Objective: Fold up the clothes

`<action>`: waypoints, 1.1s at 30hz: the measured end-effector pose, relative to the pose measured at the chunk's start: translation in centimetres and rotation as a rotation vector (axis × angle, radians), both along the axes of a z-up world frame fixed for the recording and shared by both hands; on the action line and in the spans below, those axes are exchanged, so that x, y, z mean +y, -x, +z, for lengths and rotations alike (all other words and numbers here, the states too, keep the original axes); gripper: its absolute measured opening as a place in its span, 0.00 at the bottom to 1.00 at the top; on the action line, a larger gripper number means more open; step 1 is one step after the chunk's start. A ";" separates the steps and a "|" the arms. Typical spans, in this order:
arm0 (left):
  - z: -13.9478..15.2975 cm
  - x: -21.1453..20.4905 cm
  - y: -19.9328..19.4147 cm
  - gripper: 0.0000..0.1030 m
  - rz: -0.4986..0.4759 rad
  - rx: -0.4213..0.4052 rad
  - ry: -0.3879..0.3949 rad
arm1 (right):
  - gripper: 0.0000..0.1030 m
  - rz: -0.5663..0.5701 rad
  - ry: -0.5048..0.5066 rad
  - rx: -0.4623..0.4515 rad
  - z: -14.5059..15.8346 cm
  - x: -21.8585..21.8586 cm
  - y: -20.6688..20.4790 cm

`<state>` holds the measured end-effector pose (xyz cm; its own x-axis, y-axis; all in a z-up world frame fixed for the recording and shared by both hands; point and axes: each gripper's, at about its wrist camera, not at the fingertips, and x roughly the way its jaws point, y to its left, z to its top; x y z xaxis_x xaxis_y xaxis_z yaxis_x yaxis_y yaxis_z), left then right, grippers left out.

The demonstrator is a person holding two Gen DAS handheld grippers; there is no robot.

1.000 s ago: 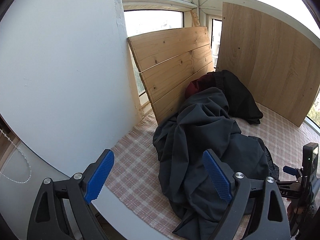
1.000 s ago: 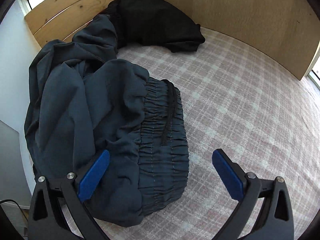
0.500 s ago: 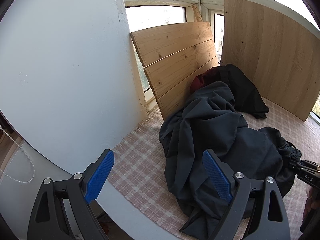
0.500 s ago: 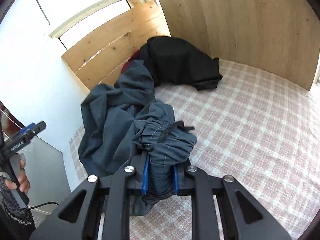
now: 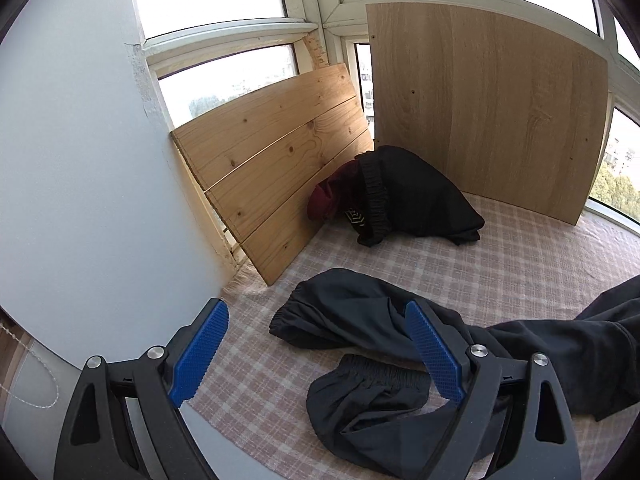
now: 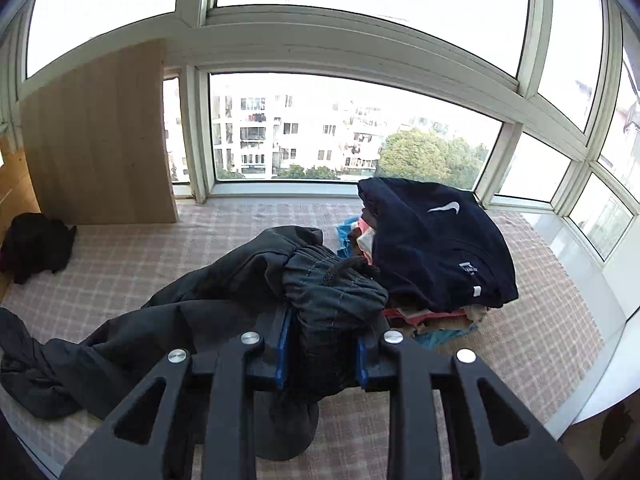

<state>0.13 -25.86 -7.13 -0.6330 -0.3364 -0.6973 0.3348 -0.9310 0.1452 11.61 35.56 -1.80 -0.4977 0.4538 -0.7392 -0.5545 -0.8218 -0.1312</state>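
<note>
Dark crumpled trousers (image 6: 224, 292) in right tongs (image 6: 320, 354)

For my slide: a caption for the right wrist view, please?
Right gripper grips trousers beside a clothes pile.

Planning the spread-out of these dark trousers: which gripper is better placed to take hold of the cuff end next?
Left. The left gripper is open and empty just above the trousers, whose cuffs lie on the checked cloth beneath it. The right gripper is already clamped on the waistband.

Bright bay windows (image 6: 352, 136), white wall (image 5: 80, 160), 2 leaning wooden boards (image 5: 276, 160).
</note>
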 end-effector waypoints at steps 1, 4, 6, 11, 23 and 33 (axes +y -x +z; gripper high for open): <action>-0.3 0.8 0.6 0.88 -0.021 -0.008 -0.004 | 0.35 -0.013 0.061 -0.029 -1.7 1.2 -0.5; -1.9 4.1 2.3 0.88 -0.103 -0.047 -0.022 | 0.35 -0.038 0.168 -0.080 -4.7 2.7 -2.1; -3.1 6.4 2.9 0.88 -0.159 -0.078 -0.025 | 0.35 -0.022 0.145 -0.086 -5.0 1.7 -3.0; -5.8 11.6 3.9 0.88 -0.263 -0.162 -0.060 | 0.36 0.128 0.101 -0.072 -4.7 -3.4 -1.6; -3.9 22.0 4.3 0.88 -0.384 -0.091 0.008 | 0.39 0.371 0.204 -0.105 -10.4 -12.3 6.6; -6.7 20.9 6.1 0.88 -0.361 -0.140 0.010 | 0.39 0.322 0.228 -0.195 -13.5 -11.5 8.8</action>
